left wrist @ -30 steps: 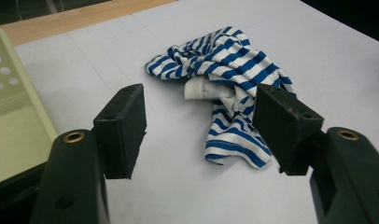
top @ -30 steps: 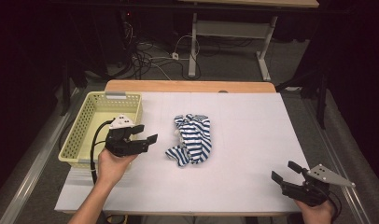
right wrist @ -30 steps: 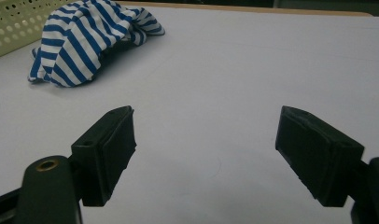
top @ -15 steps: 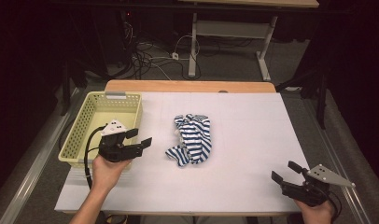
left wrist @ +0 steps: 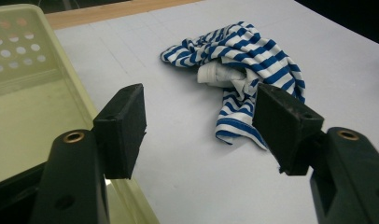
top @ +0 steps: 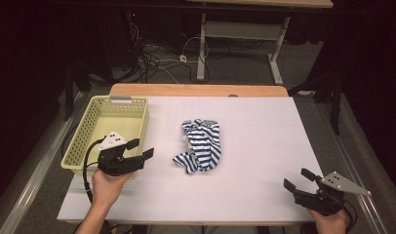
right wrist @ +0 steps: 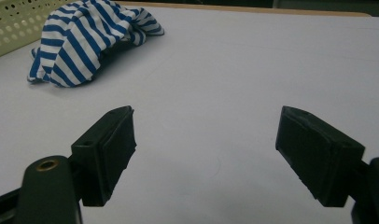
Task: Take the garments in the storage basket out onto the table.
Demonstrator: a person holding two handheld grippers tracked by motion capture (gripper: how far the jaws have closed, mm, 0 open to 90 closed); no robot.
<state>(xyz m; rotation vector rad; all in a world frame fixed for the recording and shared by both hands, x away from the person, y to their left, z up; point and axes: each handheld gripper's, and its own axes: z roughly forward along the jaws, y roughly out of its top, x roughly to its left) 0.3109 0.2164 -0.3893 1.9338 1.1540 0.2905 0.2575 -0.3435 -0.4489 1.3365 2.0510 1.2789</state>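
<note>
Crumpled blue-and-white striped cloth (top: 201,145) near the middle of the white table (top: 264,146), touched by nothing. Left of it, a yellow perforated basket (top: 89,130) at the table's left edge, with nothing seen inside. Left gripper (top: 141,149) by the basket's near right corner, 2 jaws spread, aimed toward the cloth with bare table between. Right gripper (top: 297,178) at the near right edge, jaws spread wide on nothing, well apart from the cloth. Cables (top: 152,61) on the floor beyond the table.

striped cloth (top: 201,144): 1 | yellow basket (top: 86,134): 1 | tongs: 2 – left tongs (top: 141,148), right tongs (top: 297,178)
</note>
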